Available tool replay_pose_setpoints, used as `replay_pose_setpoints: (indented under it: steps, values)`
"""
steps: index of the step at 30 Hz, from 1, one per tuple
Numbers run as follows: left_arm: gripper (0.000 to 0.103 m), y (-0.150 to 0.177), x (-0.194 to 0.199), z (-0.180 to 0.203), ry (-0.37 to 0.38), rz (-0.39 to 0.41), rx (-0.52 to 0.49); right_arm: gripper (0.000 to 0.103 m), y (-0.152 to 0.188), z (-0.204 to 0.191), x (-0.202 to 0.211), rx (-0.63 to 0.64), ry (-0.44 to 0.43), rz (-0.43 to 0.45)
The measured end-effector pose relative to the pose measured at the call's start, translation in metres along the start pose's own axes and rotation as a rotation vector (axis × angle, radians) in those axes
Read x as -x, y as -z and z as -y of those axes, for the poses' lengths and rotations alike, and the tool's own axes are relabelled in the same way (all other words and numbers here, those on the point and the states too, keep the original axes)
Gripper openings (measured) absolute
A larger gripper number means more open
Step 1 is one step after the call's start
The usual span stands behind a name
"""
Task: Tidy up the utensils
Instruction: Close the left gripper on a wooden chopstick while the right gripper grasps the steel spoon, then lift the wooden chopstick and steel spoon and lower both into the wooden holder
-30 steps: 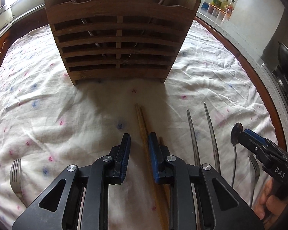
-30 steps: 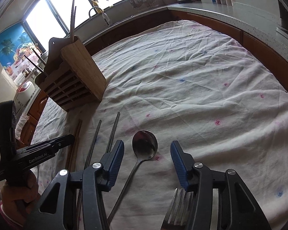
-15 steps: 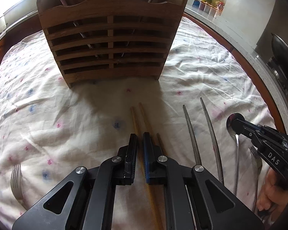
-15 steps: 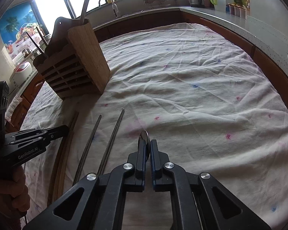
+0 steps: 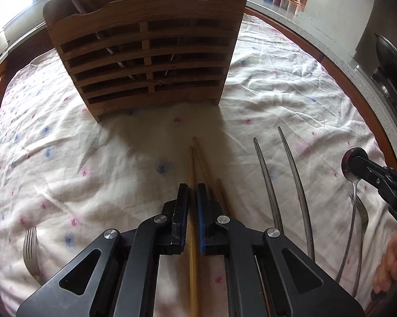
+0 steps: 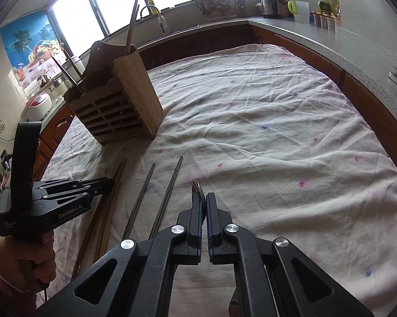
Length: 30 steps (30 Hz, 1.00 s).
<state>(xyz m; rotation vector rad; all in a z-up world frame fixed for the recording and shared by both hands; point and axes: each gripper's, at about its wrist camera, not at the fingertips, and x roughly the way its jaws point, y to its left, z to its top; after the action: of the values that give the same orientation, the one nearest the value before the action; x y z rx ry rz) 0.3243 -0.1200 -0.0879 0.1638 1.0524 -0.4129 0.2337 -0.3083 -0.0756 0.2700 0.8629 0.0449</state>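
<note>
- Before the wooden utensil rack [image 5: 145, 52], the left gripper [image 5: 192, 206] is clenched on one wooden chopstick [image 5: 191, 163] lying on the cloth [image 5: 66, 158].
- Right of the rack, the right gripper [image 6: 205, 211] grasps the spoon [image 6: 197, 188], near two metal chopsticks [image 6: 169, 190].
</note>
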Motion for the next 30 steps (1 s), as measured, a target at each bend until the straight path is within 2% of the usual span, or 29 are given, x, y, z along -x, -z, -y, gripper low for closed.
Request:
replay_pose_setpoints:
  steps: [4, 10, 18, 30]
  values:
    - [0.005, 0.011, 0.030, -0.011, 0.036, 0.054, 0.057, 0.003, -0.004, -0.005, 0.016, 0.009, -0.013, 0.034]
    - [0.005, 0.023, 0.096, -0.027, 0.107, 0.187, 0.142, 0.003, -0.013, -0.017, 0.043, 0.043, -0.027, 0.101]
    - [0.005, 0.027, 0.168, -0.038, 0.135, 0.329, 0.158, 0.003, -0.034, -0.044, 0.080, 0.125, -0.027, 0.219]
    - [0.005, 0.025, 0.211, -0.055, 0.143, 0.445, 0.186, 0.003, -0.049, -0.066, 0.102, 0.188, -0.022, 0.342]
